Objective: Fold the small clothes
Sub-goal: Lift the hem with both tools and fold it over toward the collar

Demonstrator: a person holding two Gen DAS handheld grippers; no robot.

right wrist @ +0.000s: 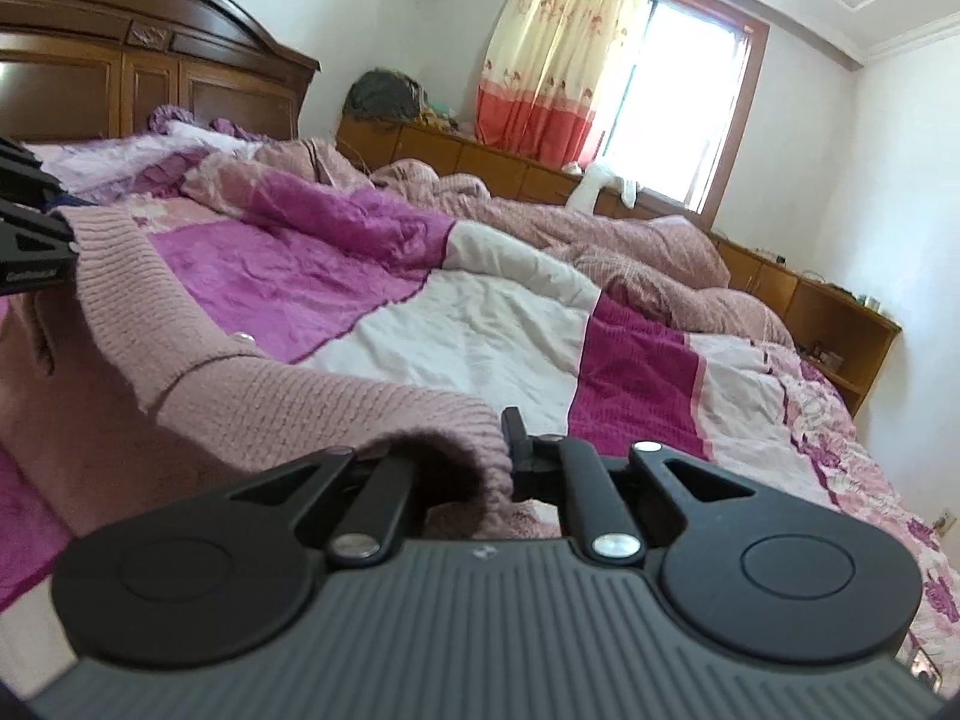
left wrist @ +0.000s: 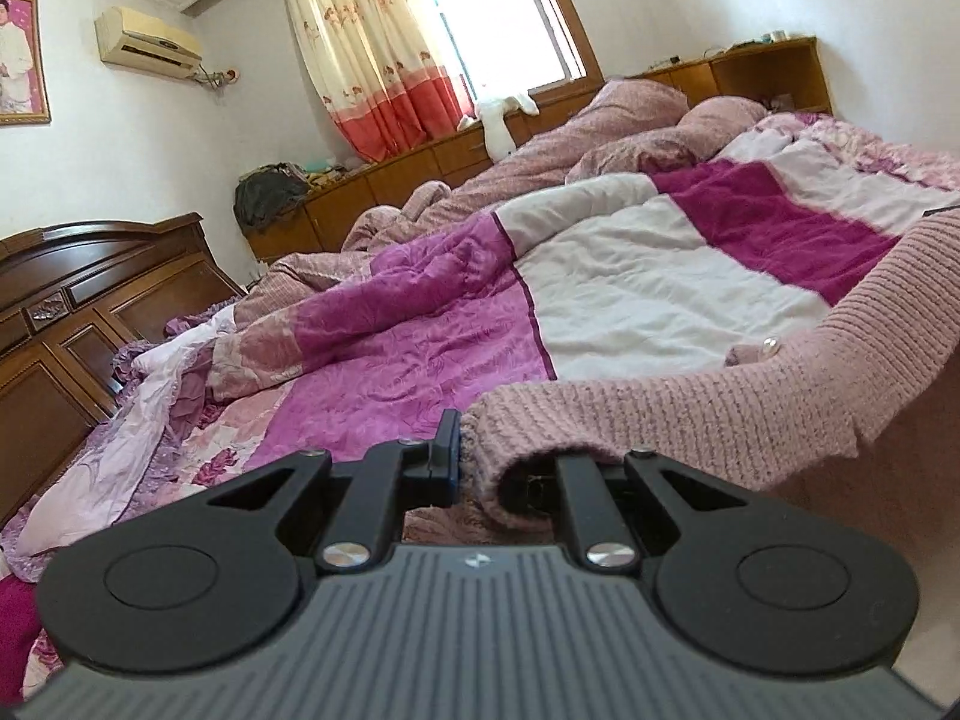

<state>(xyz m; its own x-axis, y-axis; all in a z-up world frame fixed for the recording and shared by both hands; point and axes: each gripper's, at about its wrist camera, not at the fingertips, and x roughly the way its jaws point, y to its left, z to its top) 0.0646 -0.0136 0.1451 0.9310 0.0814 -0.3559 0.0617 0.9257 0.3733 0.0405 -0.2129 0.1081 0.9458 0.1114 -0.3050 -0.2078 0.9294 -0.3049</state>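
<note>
Two claws hold one pink knit sweater [left wrist: 690, 408] up over the bed [left wrist: 630, 276]. We see the left claw [left wrist: 465, 456] clenched on a ribbed edge of the knit; the fabric wraps over its right-hand finger and hides it, while the other finger [left wrist: 447, 450] stands bare against the cloth. From the right wrist view, the right claw [right wrist: 501, 450] is clenched on the sweater [right wrist: 288, 396] the same way, its left-hand finger buried in the knit. The garment sags between the two claws, and the left claw [right wrist: 33, 234] shows at the far left edge of that view, gripping the far end. A pearl button [left wrist: 770, 346] sits on the knit. Below lies a quilt [right wrist: 480, 324] in magenta and white patches, rumpled toward a dark wooden headboard [right wrist: 150, 60]. A floral curtain [left wrist: 366, 48] hangs beside the window [right wrist: 684, 90].
</note>
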